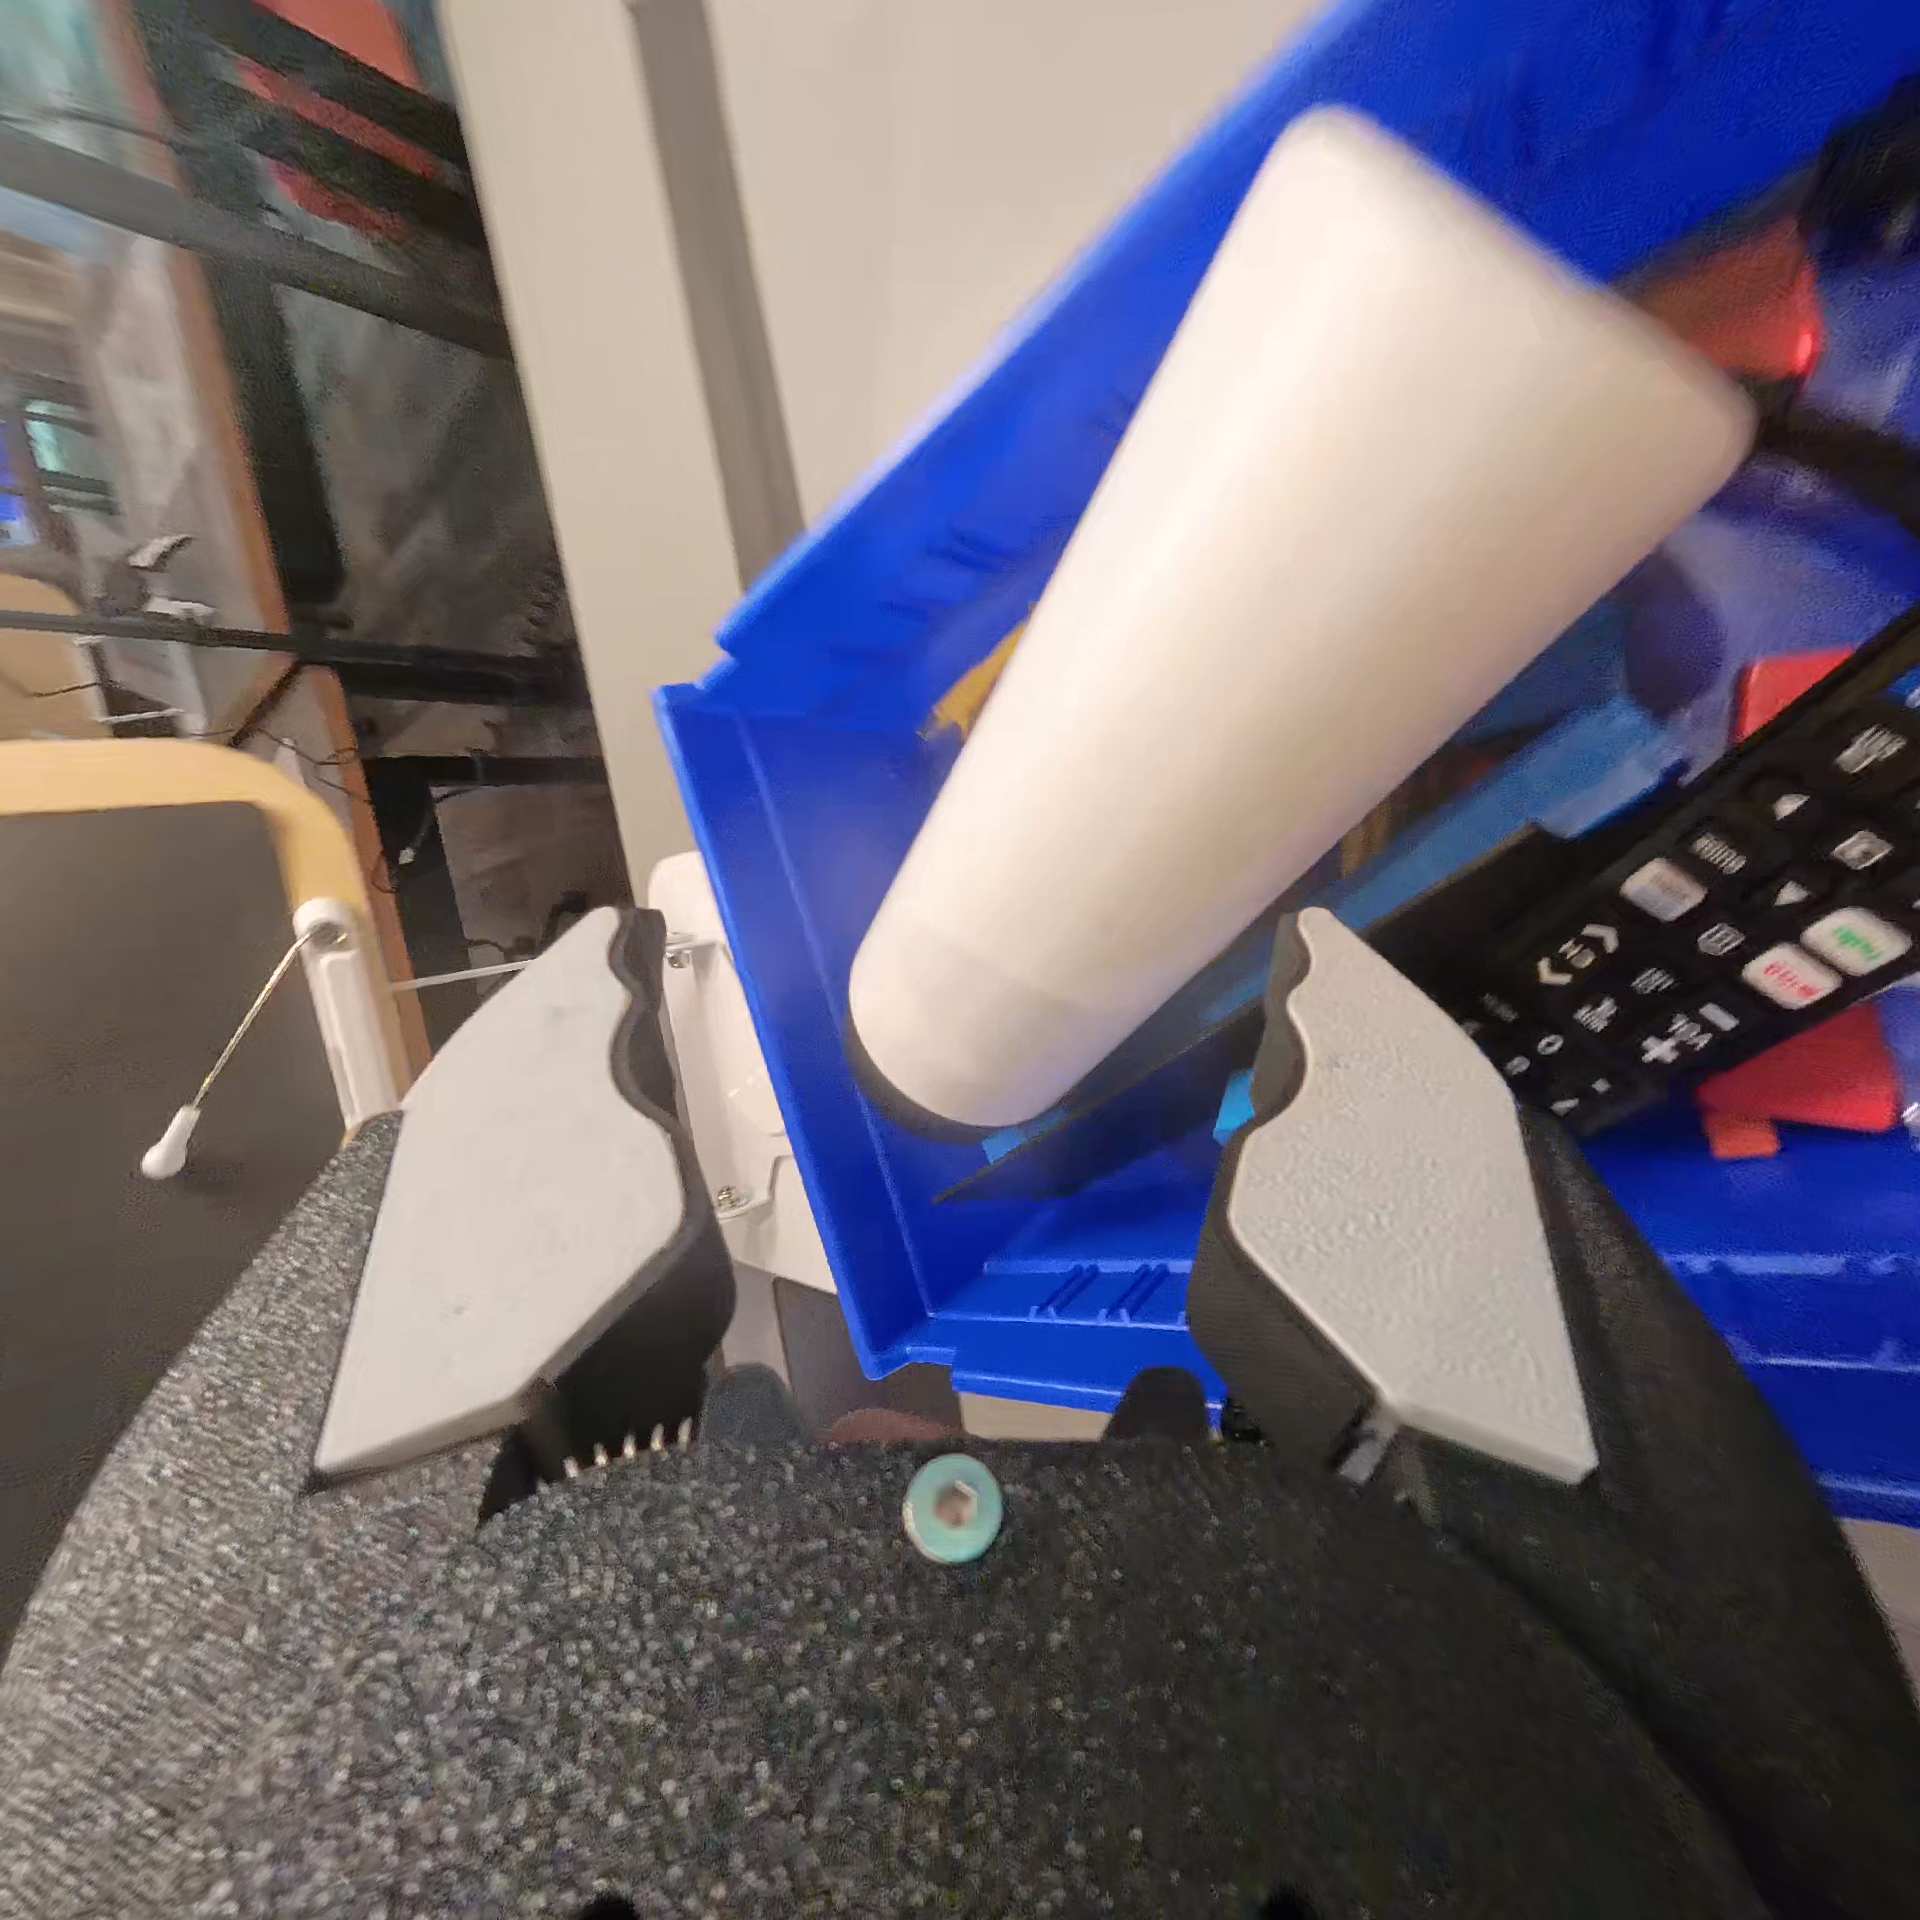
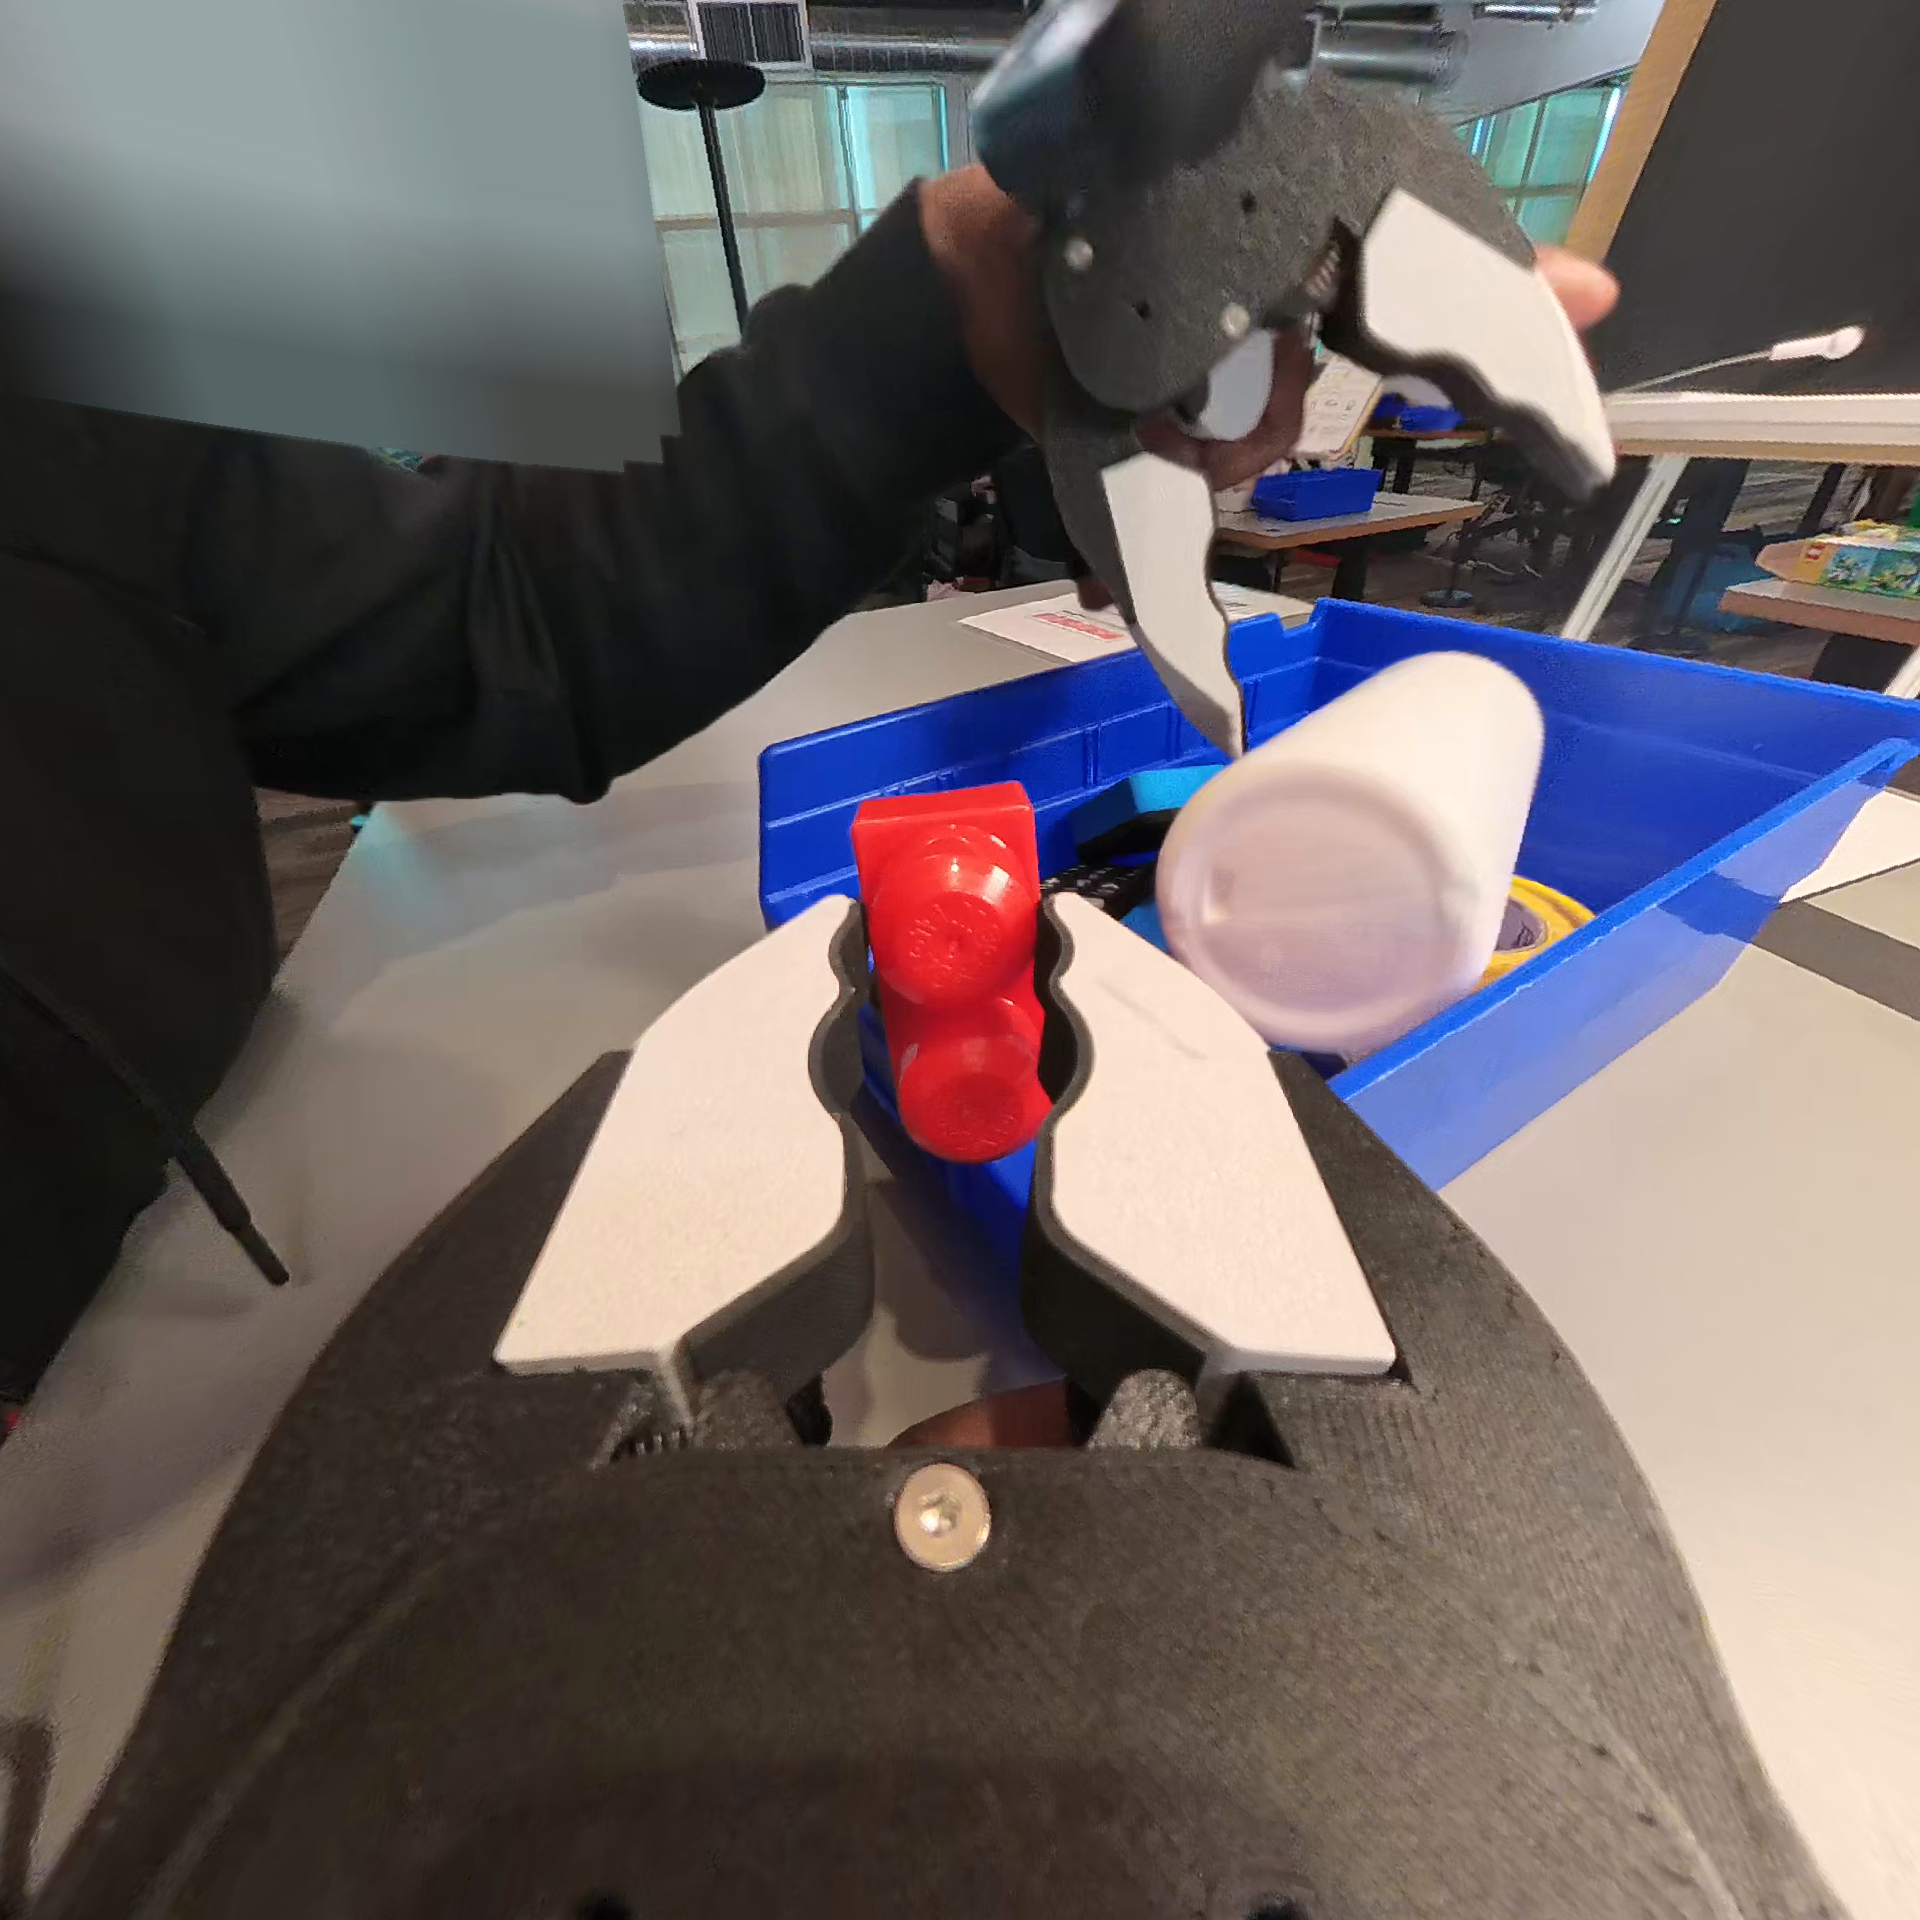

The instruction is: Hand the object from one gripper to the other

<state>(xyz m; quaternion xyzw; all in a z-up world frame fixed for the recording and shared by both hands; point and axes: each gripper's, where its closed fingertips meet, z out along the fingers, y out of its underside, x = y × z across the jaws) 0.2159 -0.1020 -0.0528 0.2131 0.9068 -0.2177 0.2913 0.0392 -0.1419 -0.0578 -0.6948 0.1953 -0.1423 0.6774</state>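
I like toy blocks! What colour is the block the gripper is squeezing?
Red. The block shows best in the right wrist view, pinched in the right gripper.

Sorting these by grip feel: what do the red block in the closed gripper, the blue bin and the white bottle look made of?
Red block: hard moulded plastic, glossy; highlights on its rounded studs. Blue bin: rigid plastic, semi-gloss; moulded ribs and sharp rim. White bottle: probably plastic, satin to matte; soft even sheen, though blur leaves it open.
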